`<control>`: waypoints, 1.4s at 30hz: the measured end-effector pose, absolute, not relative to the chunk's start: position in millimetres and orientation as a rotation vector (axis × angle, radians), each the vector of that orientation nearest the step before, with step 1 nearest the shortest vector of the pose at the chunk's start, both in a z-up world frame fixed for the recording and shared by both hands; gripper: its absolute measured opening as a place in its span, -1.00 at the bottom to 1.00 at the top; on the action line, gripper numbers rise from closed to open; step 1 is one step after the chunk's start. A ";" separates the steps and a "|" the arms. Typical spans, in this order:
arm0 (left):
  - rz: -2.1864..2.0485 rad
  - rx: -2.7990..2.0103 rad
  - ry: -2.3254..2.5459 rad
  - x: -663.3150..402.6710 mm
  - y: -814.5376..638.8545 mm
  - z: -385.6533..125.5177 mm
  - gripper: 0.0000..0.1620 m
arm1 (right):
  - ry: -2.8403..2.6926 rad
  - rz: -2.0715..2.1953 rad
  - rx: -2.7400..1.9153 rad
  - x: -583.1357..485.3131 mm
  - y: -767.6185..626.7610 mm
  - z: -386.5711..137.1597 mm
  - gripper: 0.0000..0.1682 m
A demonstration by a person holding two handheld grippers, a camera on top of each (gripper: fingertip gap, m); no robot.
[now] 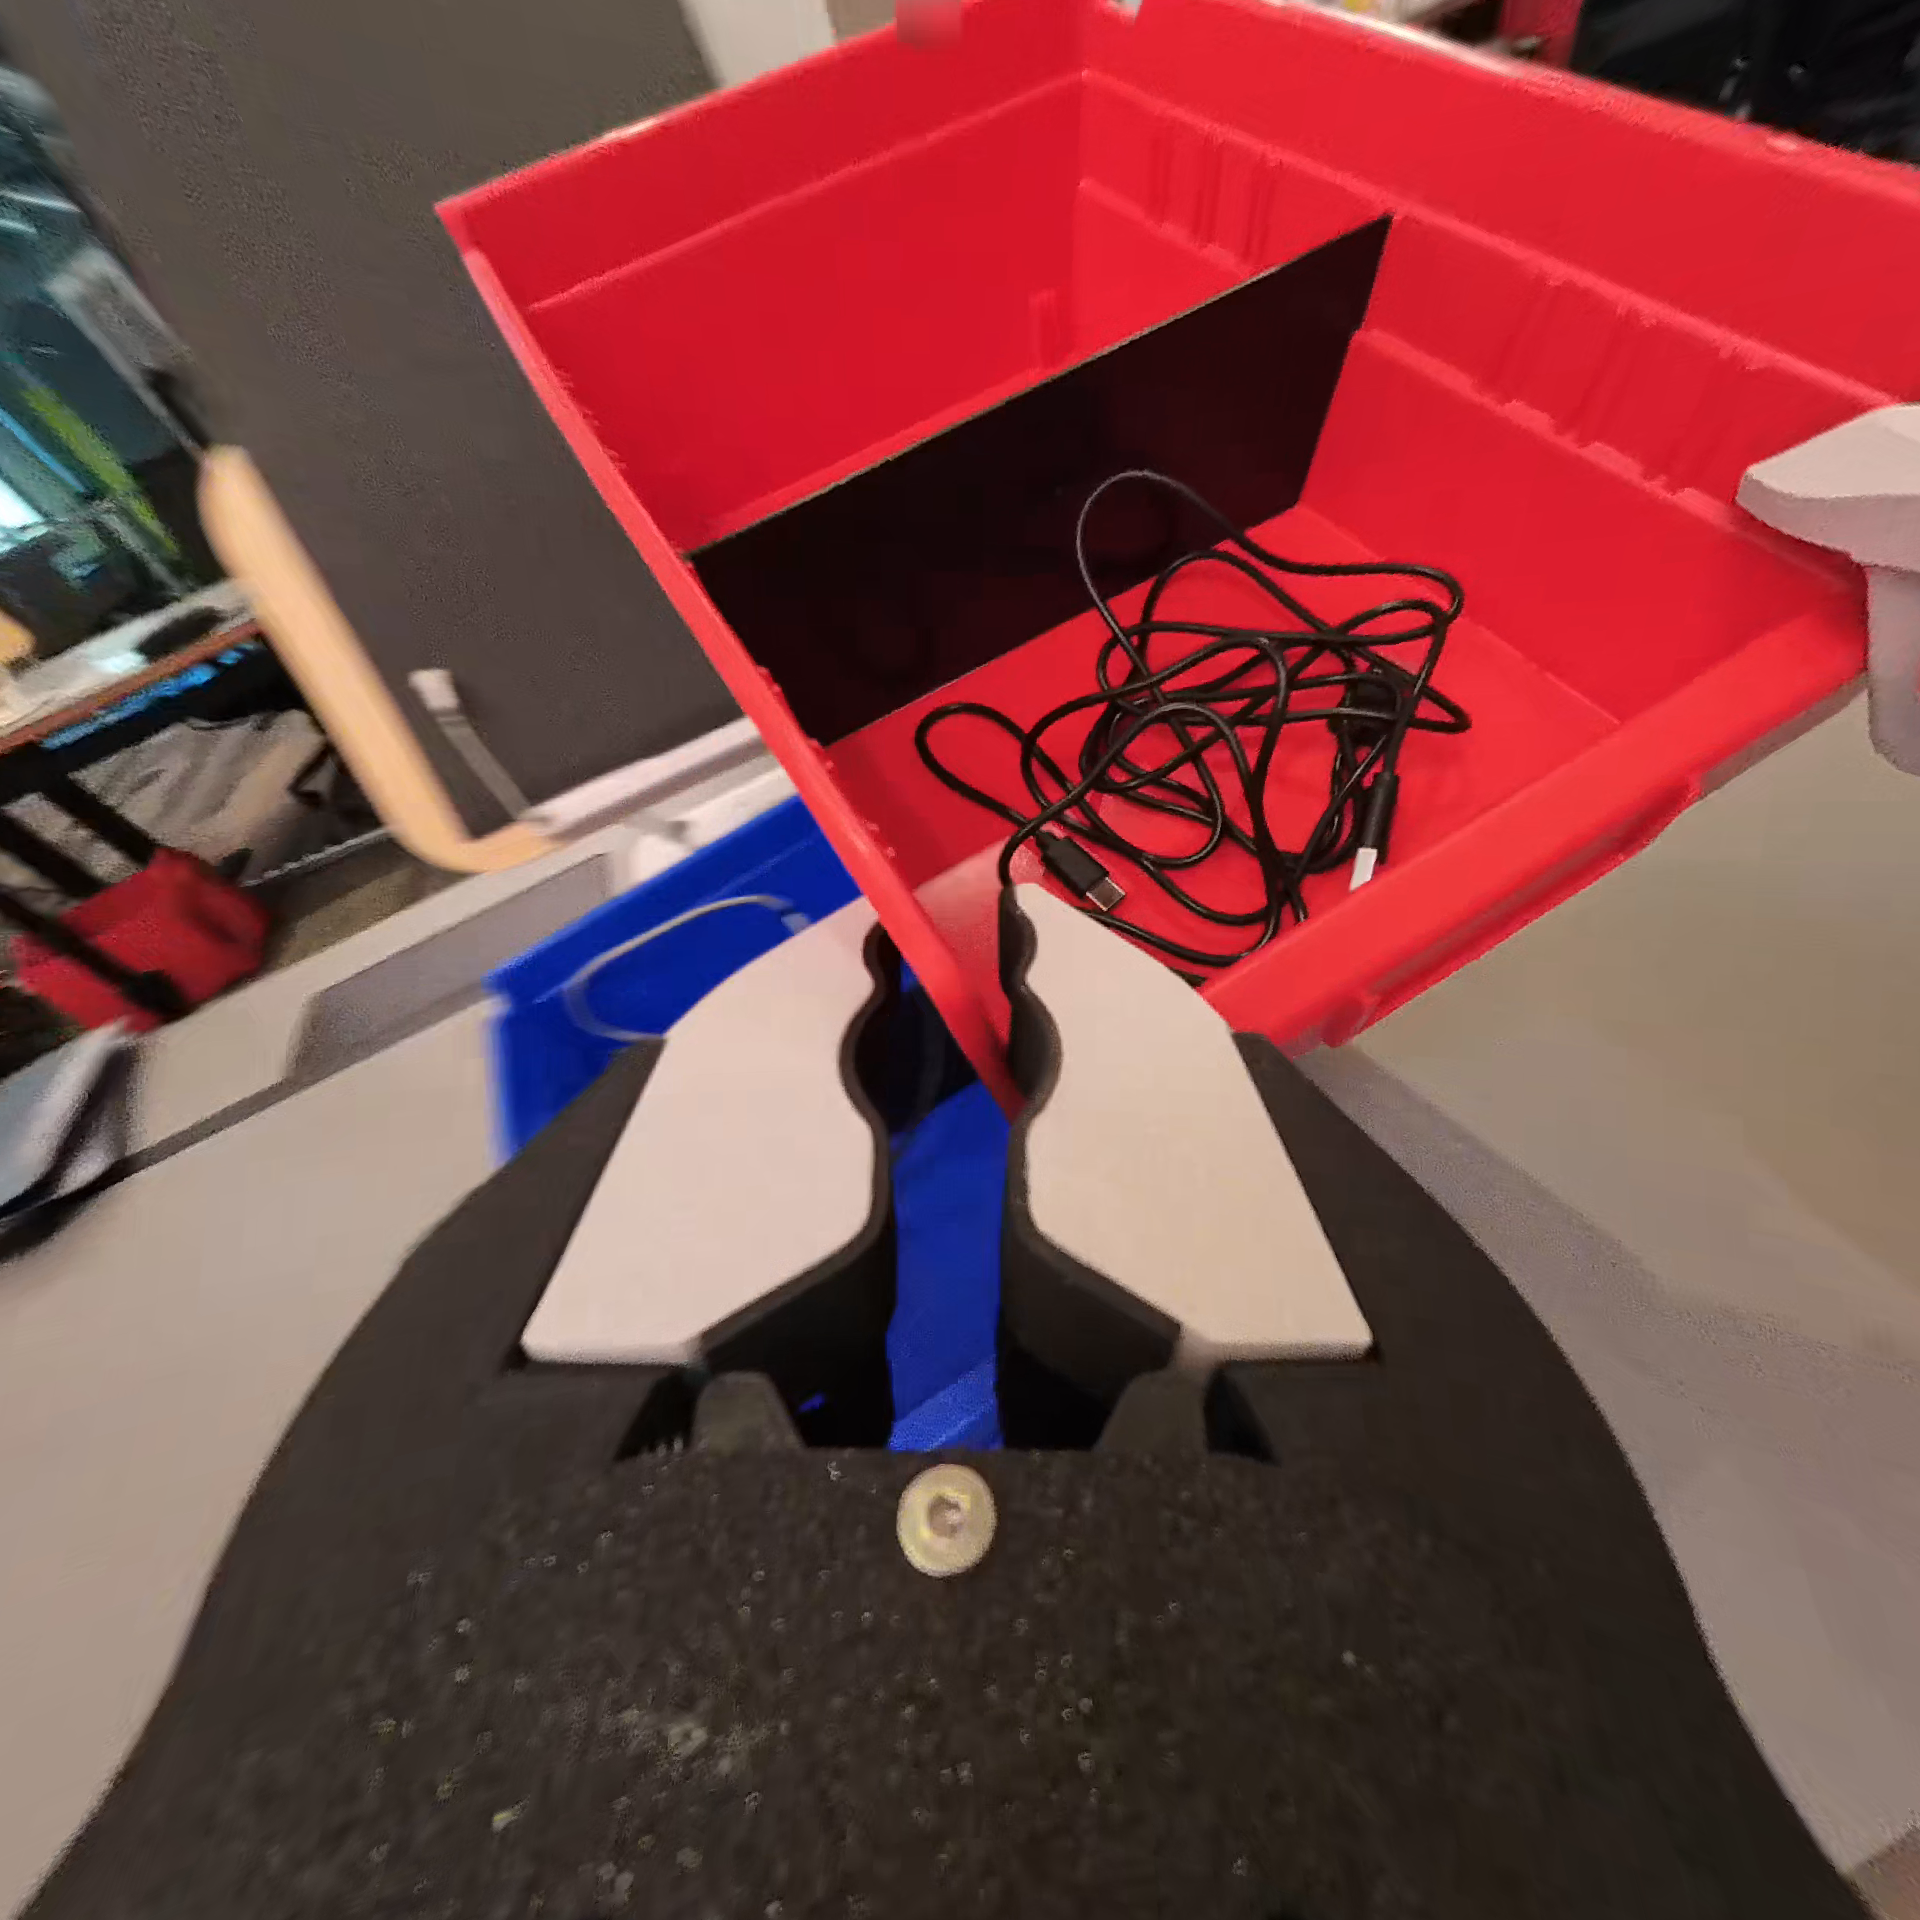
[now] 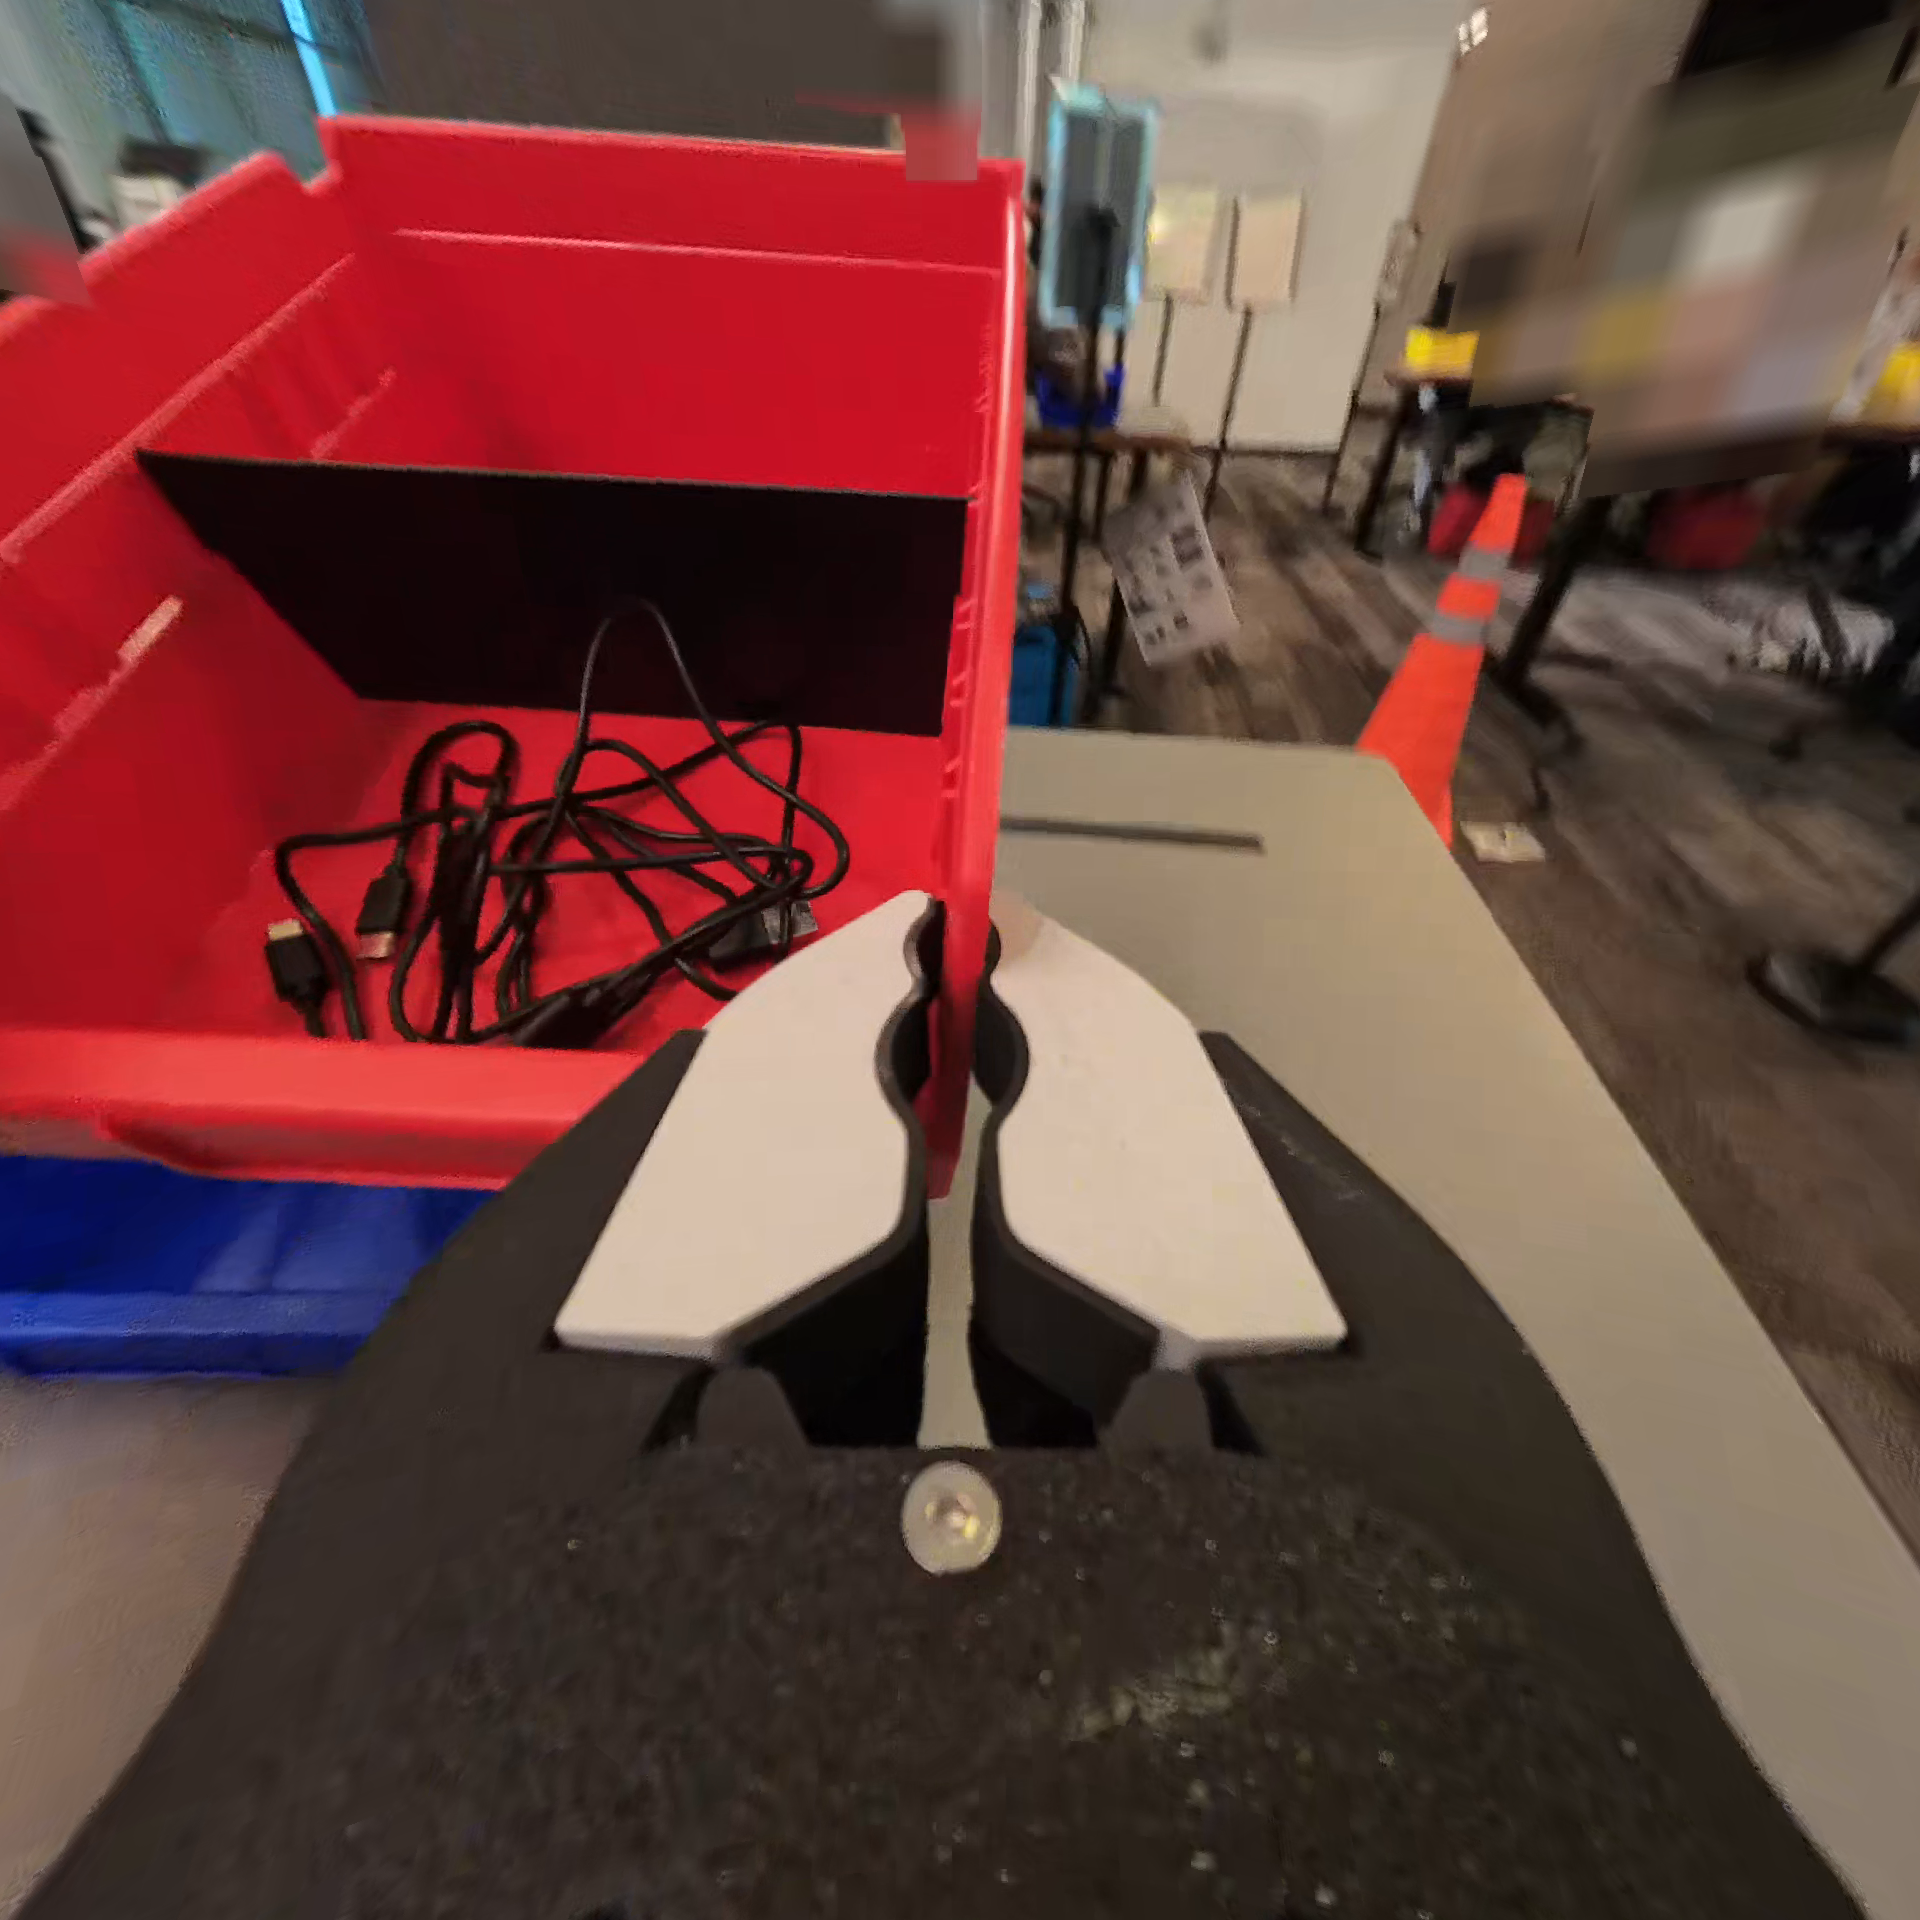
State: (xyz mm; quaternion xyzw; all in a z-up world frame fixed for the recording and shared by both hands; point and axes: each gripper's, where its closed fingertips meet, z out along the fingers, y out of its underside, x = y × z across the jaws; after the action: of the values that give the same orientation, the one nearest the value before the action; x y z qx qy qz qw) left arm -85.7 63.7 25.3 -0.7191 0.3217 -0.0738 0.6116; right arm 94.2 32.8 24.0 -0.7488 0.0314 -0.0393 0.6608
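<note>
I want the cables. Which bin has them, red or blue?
The red bin, clamped by both grippers; its black cables lie before the black divider. The blue bin sits underneath.

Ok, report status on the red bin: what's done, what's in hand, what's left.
Done: black cables lie tangled in the red bin, before its black divider. In hand: left gripper and right gripper, jaws shut on opposite side walls, hold it above a blue bin. Left: both grips unreleased; whether it rests on the blue bin is unclear.
</note>
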 end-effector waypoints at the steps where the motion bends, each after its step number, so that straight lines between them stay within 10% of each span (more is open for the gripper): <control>1: -0.199 -1.686 0.751 -58.9 63.8 11.3 -0.79 | 0.097 -0.088 -1.730 121.2 31.1 11.8 -0.98; 8: -0.378 -1.937 0.798 59.9 62.1 -106.5 -0.80 | 0.136 -0.141 -2.028 239.9 14.3 -94.0 -0.98; 18: -0.492 -1.931 0.929 89.7 61.6 -130.8 -0.70 | 0.292 -0.049 -2.093 273.3 26.5 -139.9 -0.96; 33: -0.469 -1.664 0.843 -140.8 22.7 -45.7 -0.53 | -0.069 -0.320 -1.874 218.0 13.8 -32.5 -0.59; 42: -0.418 -1.890 0.444 -268.5 76.1 -97.9 -0.42 | -0.164 0.518 -1.743 -44.2 65.4 -30.2 -0.54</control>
State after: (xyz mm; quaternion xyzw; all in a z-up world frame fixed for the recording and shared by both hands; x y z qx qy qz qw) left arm -268.5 76.1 -97.9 -0.7971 0.1873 -0.1762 0.5464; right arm -44.2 65.4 -30.2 -0.7555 -0.0711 0.2245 0.6113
